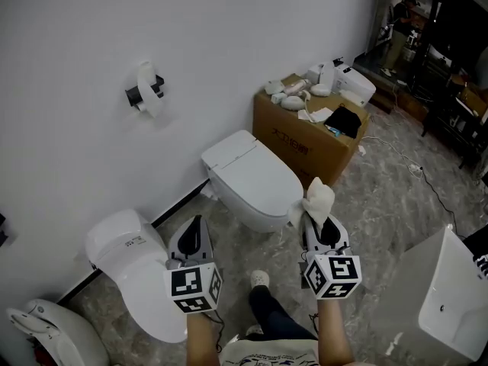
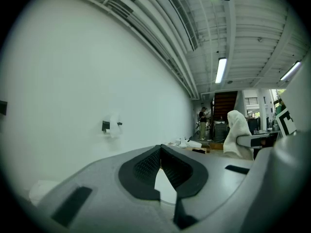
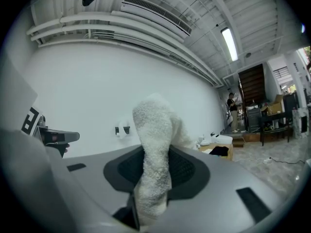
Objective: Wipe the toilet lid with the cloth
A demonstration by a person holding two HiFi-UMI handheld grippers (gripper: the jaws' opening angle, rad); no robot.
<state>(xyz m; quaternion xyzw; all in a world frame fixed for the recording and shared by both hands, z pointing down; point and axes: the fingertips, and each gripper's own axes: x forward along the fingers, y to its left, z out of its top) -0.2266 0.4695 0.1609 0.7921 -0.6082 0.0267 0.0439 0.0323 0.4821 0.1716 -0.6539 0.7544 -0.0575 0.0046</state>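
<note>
While we keep the white terry cloth (image 1: 319, 197) pinched by its lower end between the closed jaws of the right gripper (image 1: 317, 221), the left gripper (image 1: 197, 223) is pressed tip to tip on nothing. We judge the wiping not yet begun, since the cloth stands upright by the front rim of the closed toilet lid (image 1: 248, 170), seemingly clear of it. Next we must lower the cloth flat onto that smooth white lid and sweep across; around us lie a grey marbled floor (image 1: 381, 197), a white wall (image 1: 76, 36) with a toilet-roll holder (image 1: 145, 90), a cluttered cardboard box (image 1: 301, 147) and a second toilet (image 1: 137, 261).
</note>
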